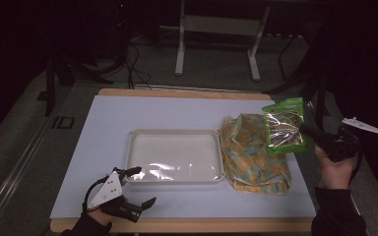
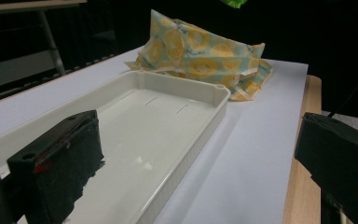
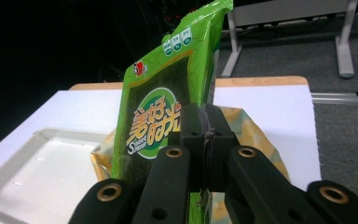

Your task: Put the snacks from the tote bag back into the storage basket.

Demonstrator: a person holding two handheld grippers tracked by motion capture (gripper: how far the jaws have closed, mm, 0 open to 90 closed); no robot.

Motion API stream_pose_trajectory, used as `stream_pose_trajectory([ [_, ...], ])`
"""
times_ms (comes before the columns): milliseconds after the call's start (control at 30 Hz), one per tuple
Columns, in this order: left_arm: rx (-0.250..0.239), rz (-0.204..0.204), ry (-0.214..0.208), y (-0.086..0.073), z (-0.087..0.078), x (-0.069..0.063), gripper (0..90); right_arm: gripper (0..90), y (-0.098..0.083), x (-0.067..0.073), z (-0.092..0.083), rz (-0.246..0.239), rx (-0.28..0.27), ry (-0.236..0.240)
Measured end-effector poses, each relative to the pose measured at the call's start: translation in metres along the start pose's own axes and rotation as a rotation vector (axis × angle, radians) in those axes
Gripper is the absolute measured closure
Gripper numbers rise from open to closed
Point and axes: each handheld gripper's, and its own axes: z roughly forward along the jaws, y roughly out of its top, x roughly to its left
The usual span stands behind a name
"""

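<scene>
From the high view: a flat green plastic snack packet with a clear window [image 1: 284, 125] held up in the air by the right gripper [image 1: 309, 132], above the yellow-and-teal patterned fabric bag [image 1: 253, 150] lying on the white sheet just right of the shallow white plastic tray [image 1: 174, 156]. Probably the carrying step, packet lifted out and not yet placed; next move likely a sweep to the left over the tray and a gentle lowering before letting go. Right hand [image 1: 332, 167] raised at the table's right edge, forearm coming from below. Left gripper [image 1: 140, 187] low near the tray's front corner, jaws spread wide, nothing between. From the left gripper view: two black jaws far apart, one over the tray [image 2: 168, 116], the bag [image 2: 200, 56] beyond, well apart. From the right gripper view: jaws pressed together on the packet's [image 3: 158, 112] edge, packet upright, printed side visible, tray [image 3: 32, 172] below at left.
</scene>
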Motion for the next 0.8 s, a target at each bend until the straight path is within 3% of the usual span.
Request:
stream_pose_trajectory([
  [400, -0.003, 0.001, -0.001, 0.000, 0.000, 0.000, 1.1, 89.5, 0.021, 0.023, 0.002, -0.029, -0.036, 0.050],
  [800, -0.005, 0.007, 0.001, 0.001, -0.001, 0.000, 1.1, 89.5, 0.027, 0.047, 0.016, -0.030, -0.049, 0.094],
])
